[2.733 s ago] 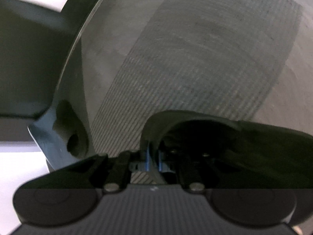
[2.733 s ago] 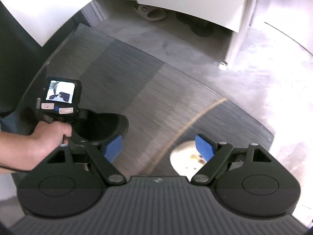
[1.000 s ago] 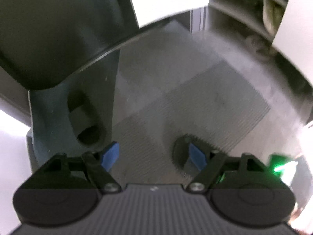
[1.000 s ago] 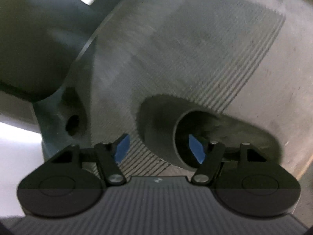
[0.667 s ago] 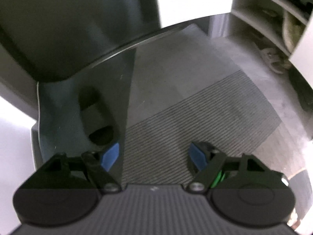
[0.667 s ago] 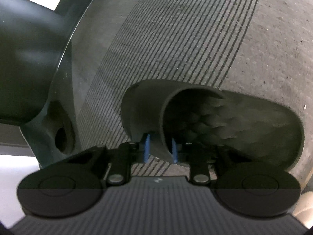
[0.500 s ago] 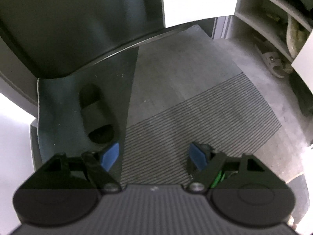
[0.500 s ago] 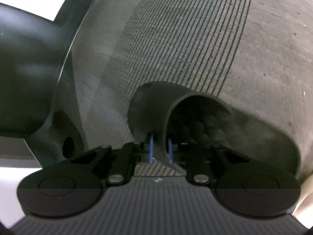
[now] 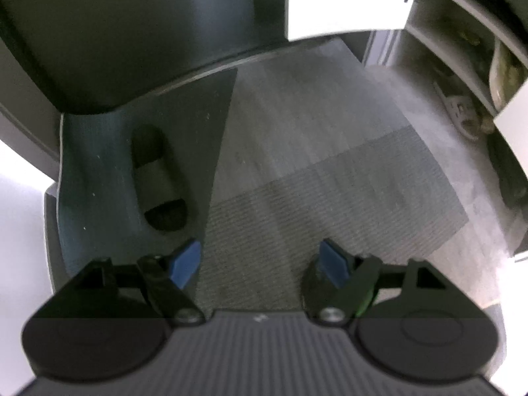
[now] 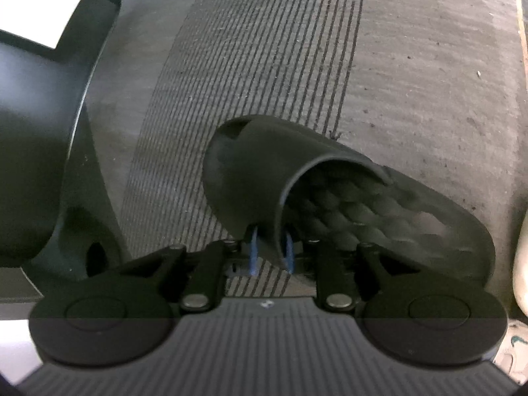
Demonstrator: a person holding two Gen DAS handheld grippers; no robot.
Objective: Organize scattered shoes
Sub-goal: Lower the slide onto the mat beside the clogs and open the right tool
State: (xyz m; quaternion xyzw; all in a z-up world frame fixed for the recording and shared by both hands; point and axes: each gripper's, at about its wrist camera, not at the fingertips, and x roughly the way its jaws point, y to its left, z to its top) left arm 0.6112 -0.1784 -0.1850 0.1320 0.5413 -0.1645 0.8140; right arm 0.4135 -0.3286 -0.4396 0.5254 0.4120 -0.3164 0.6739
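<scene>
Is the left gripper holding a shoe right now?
No, the left gripper stands wide open over the striped mat, with nothing between its blue pads.

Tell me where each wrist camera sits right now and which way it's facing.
Left wrist: rides the left gripper, angled down at the striped mat; jaws apart, nothing between them; a dark slipper's reflection shows in a glossy panel, open shoe shelves at right.
Right wrist: rides the right gripper, looking steeply down; its blue pads pinch the strap of a black slide slipper, jaws easing open slightly.
Shared: the same mat and glossy dark panel.
</scene>
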